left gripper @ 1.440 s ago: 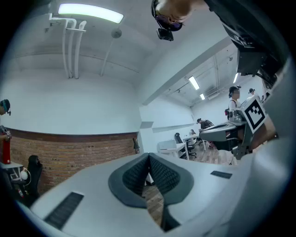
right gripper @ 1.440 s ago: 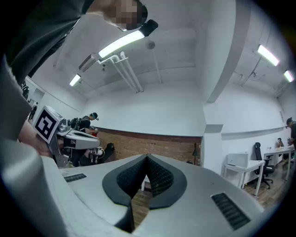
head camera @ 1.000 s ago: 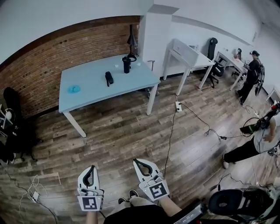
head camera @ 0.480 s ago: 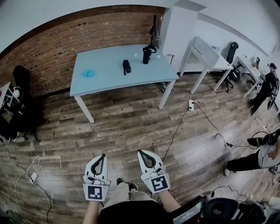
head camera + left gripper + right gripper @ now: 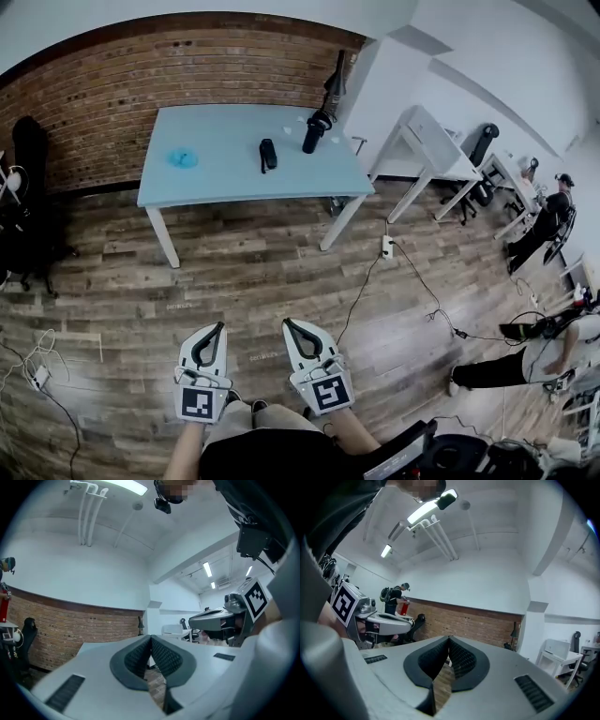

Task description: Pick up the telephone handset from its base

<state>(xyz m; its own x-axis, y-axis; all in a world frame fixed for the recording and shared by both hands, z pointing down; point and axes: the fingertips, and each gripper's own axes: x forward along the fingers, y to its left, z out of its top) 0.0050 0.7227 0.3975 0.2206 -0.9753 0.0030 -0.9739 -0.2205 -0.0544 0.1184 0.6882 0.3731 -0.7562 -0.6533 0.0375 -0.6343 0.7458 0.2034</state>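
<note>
The task is not begun: the telephone handset [image 5: 268, 155] lies on the blue table [image 5: 220, 180] at upper centre, well apart from the left gripper [image 5: 216, 330] and right gripper [image 5: 291, 326], both clenched empty.

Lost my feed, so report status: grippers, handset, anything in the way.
Left gripper and right gripper shut, empty. Handset on the blue table, well beyond reach. Only wood floor between.

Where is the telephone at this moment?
In the head view, the telephone lies near the middle of the light blue table, with a small blue object to its left and a tall dark container to its right.
</note>
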